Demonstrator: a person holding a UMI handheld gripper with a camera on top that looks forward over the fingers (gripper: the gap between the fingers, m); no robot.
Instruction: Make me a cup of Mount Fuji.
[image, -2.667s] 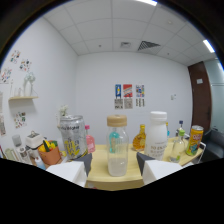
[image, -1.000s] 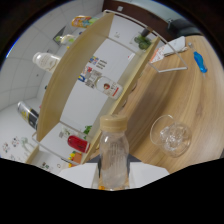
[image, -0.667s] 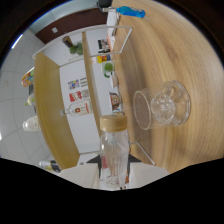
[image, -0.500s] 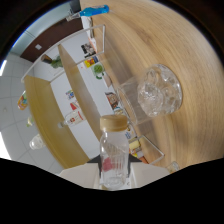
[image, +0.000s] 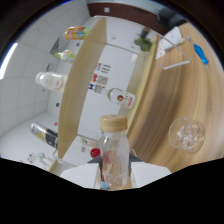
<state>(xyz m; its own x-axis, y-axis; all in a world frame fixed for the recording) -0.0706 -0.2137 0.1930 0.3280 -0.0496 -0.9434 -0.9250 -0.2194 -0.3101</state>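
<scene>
Bottle between the fingers, glass cup off to its right

The capped bottle (image: 114, 155) stands between the 2 fingers of the gripper (image: 114, 175); the glass cup (image: 186, 134) sits on the wooden table (image: 165, 95) beyond, and another bottle (image: 121, 97) lies farther ahead.

clear bottle (image: 114, 159) (tan cap on), held between the fingers; glass cup (image: 186, 134) on wooden tabletop beyond

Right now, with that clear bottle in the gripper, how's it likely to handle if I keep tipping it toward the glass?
The clear bottle, clamped between the gripper fingers, looks like thin plastic, so it may flex under squeeze. It seems nearly empty, so probably light. Its tan cap is on, so nothing should spill yet. The glass cup on the wooden table looks fragile.
</scene>
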